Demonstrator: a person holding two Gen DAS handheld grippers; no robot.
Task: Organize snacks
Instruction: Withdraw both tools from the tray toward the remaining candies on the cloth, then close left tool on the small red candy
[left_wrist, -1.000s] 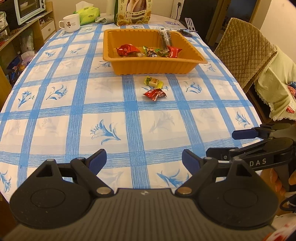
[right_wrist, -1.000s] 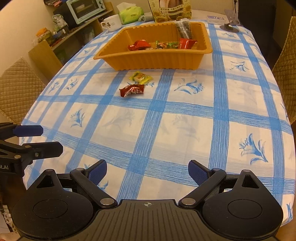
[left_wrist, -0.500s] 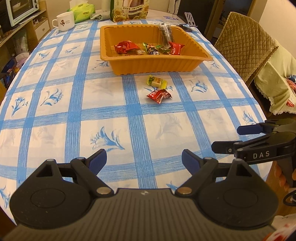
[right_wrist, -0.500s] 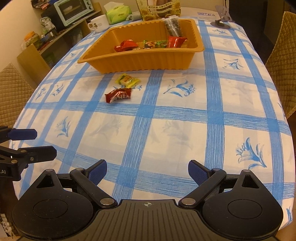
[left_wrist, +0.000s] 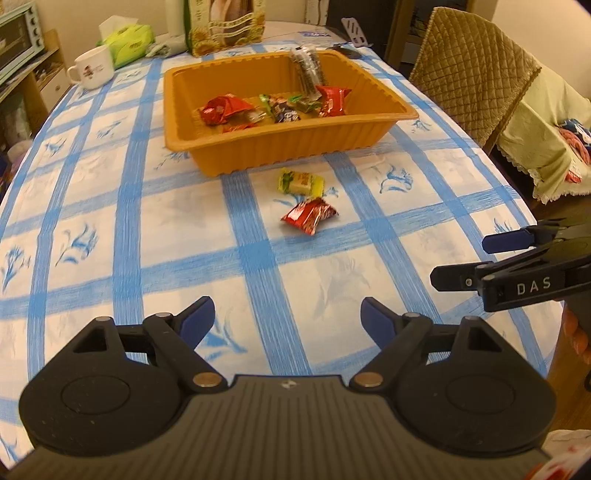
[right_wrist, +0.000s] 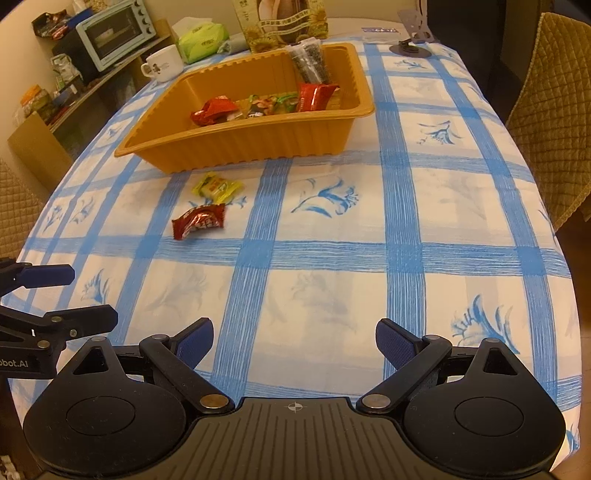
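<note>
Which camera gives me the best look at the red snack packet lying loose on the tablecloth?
The left wrist view: the red snack packet sits near centre, almost straight ahead of the open left tongs. The right wrist view shows it too, unobstructed but off to the left.

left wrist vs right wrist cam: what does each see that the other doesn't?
Left wrist only: the draped cloth beside the quilted chair, and the right gripper from the side. Right wrist only: the whole toaster oven with its cluttered shelf, and the left gripper from the side. Both: the orange tray of snacks, the yellow snack, the red snack and the mug.
</note>
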